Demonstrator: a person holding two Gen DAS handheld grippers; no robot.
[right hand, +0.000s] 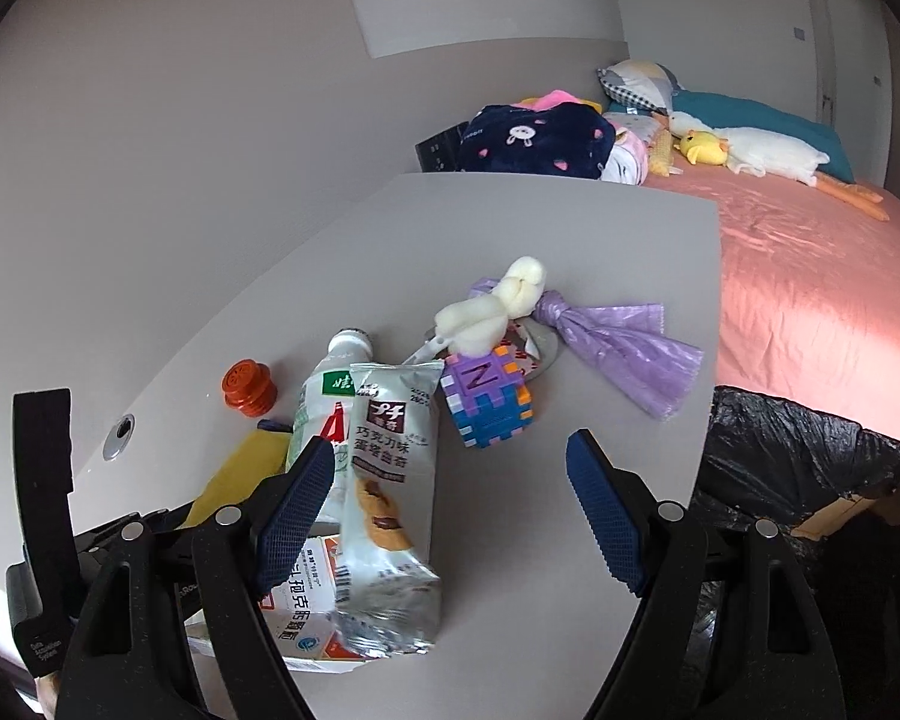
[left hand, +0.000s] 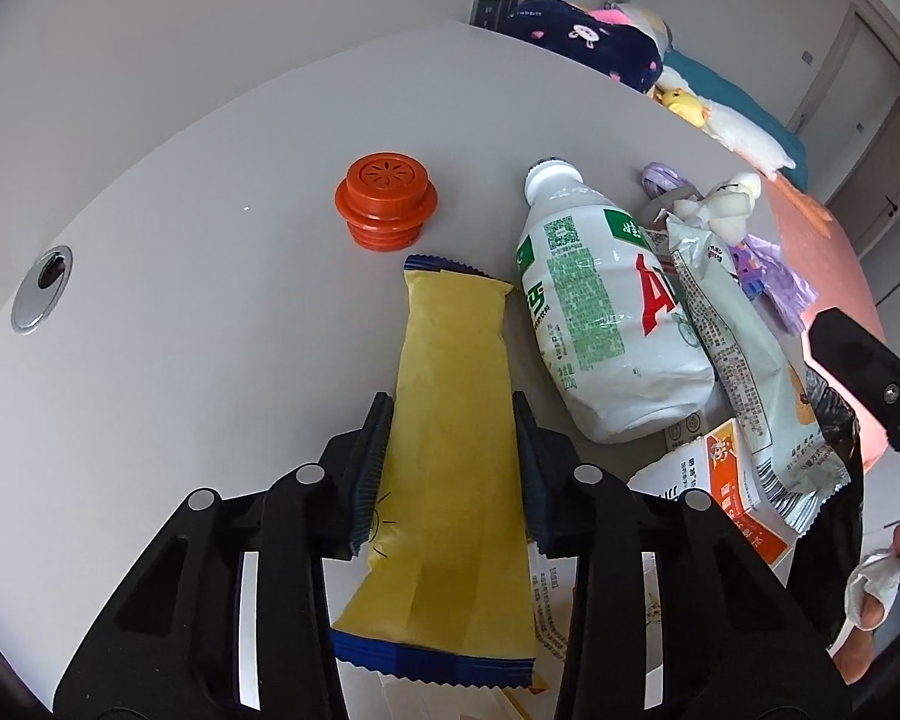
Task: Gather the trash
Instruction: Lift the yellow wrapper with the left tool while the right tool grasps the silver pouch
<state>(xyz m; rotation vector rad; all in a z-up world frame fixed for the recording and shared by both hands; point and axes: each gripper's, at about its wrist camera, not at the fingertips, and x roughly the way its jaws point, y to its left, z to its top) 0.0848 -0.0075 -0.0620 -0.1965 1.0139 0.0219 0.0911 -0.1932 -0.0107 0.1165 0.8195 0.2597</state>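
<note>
1. L gripper (left hand: pixel 450 468) clenched on yellow wrapper (left hand: pixel 450 420) mid-length, pads pressing both long sides; wrapper flat on table (left hand: pixel 180 300), near its front edge.
2. R gripper (right hand: pixel 450 516) released, nothing btwn fingers, hovering over bare tabletop nr front-right corner, silver wrapper (right hand: pixel 390 498) just beside its left finger.
3. Carton (right hand: pixel 306 612) at front edge, under silver wrapper's end. Bottle (left hand: pixel 606 324) on its side just beside yellow wrapper, silver wrapper overlapping it.
4. Bin (right hand: pixel 810 480), black liner, just off table's right edge.
5. Farther in: cube (right hand: pixel 489 402), foam bit (right hand: pixel 492 312), purple bag (right hand: pixel 618 342) toward right edge; orange cap (left hand: pixel 387 198) toward left, apart from pile.
6. Risks, judged:
 - Thin film may slip out on lift; grip is on a soft, flat pack.
 - Wrapper's far end may drag against bottle, rolling it twd edge.
 - Carrying L load across to bin crosses R gripper; likely bump unless R clears.
 - Liner mouth looks slumped; drop could miss or catch rim.
 - Cube may be no trash; wrong pick poss.
</note>
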